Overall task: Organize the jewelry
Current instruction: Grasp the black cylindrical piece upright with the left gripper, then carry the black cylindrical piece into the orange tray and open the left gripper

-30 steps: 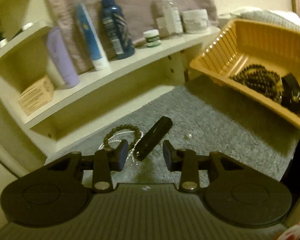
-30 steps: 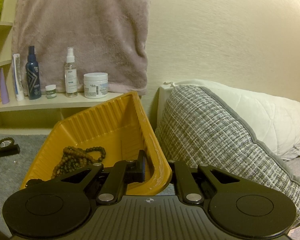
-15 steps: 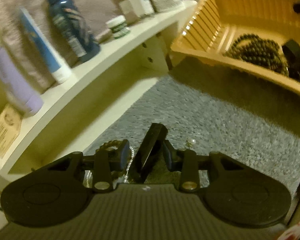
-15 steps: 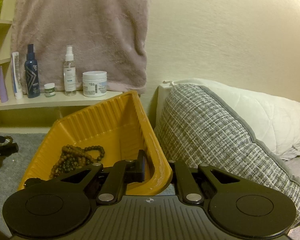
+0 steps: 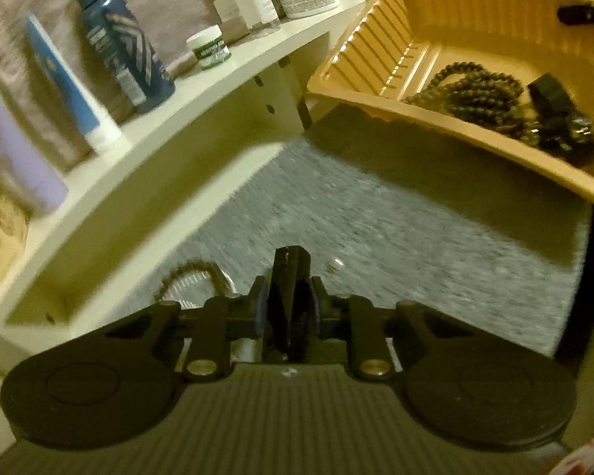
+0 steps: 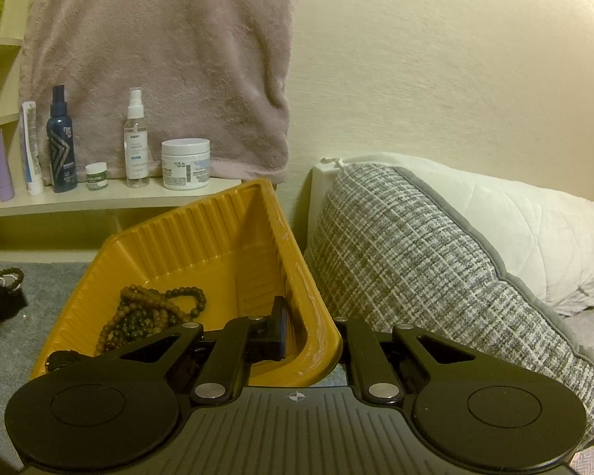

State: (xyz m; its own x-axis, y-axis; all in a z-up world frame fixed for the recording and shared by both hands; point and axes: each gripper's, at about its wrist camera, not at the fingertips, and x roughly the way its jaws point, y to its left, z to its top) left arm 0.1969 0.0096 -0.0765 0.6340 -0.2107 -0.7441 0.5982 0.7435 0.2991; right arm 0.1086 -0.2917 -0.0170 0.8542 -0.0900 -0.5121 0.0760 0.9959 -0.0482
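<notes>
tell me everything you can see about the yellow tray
The yellow tray is a shallow, glossy, plastic-looking bin with ribbed sloping walls, rounded corners and a flat rim. It is held tilted above the grey carpet, beside the white shelf and a checked cushion. The right gripper is shut on its near corner wall, one jaw inside, one outside. Inside lie dark bead strands and a black boxy item.
</notes>
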